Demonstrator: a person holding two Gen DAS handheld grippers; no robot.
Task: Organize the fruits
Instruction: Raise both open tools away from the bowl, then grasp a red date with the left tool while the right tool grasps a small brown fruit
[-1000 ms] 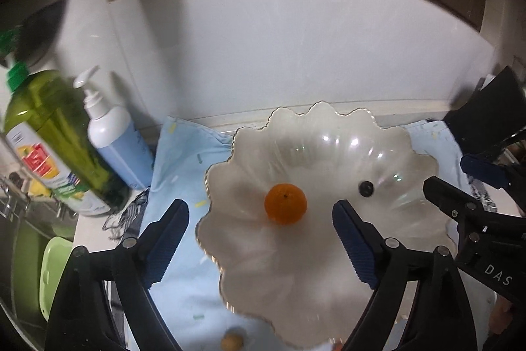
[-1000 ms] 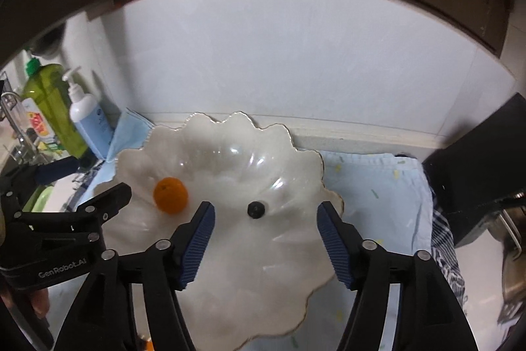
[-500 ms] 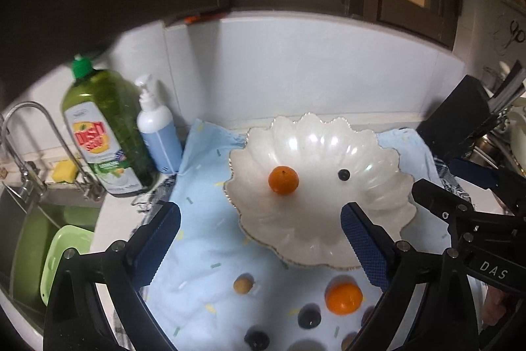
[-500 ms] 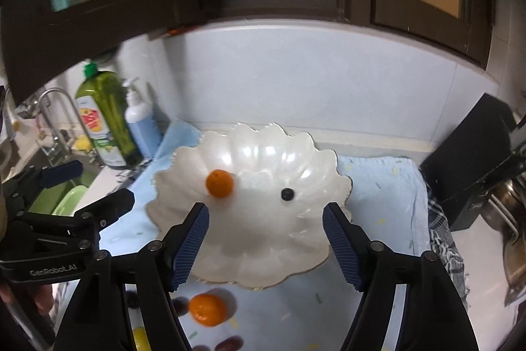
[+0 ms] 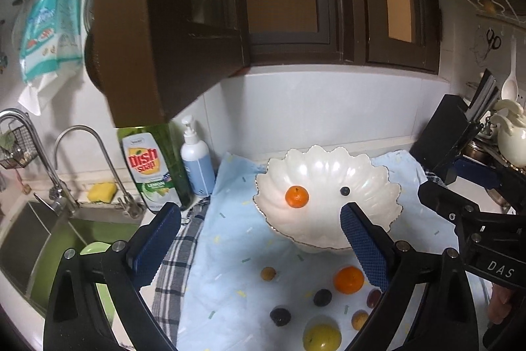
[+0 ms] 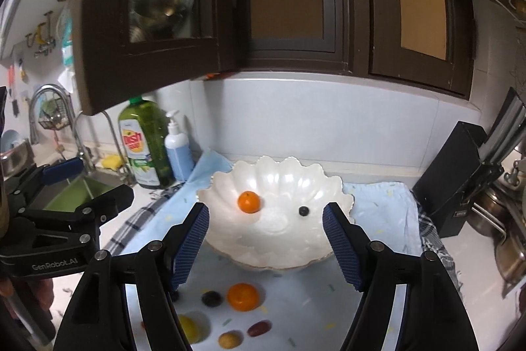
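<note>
A white scalloped bowl (image 5: 378, 183) (image 6: 332, 189) sits on a light blue cloth (image 5: 230, 239). It holds a small orange (image 5: 297, 196) (image 6: 249, 201) and a dark blueberry (image 5: 344, 191) (image 6: 303, 211). In front of the bowl lie loose fruits: an orange (image 5: 348, 279) (image 6: 242, 296), dark plums (image 5: 322, 297) (image 5: 280, 316) (image 6: 211, 298), a yellow fruit (image 5: 321, 336) (image 6: 189, 328), small tan fruits (image 5: 268, 273) (image 6: 229, 339) and a red grape (image 6: 259, 328). My left gripper (image 5: 259, 244) is open and empty, above the cloth. My right gripper (image 6: 265, 247) is open and empty, in front of the bowl.
A green dish soap bottle (image 5: 151, 166) and a blue pump bottle (image 5: 197, 166) stand left of the cloth, beside the sink (image 5: 49, 239) and tap. A dark cabinet door (image 5: 157, 22) hangs open overhead. A black knife block (image 6: 460, 186) and pots stand at the right.
Both grippers have pulled back and up from the bowl, staying open. The loose fruits in front of the bowl and the cabinets have come into view.
</note>
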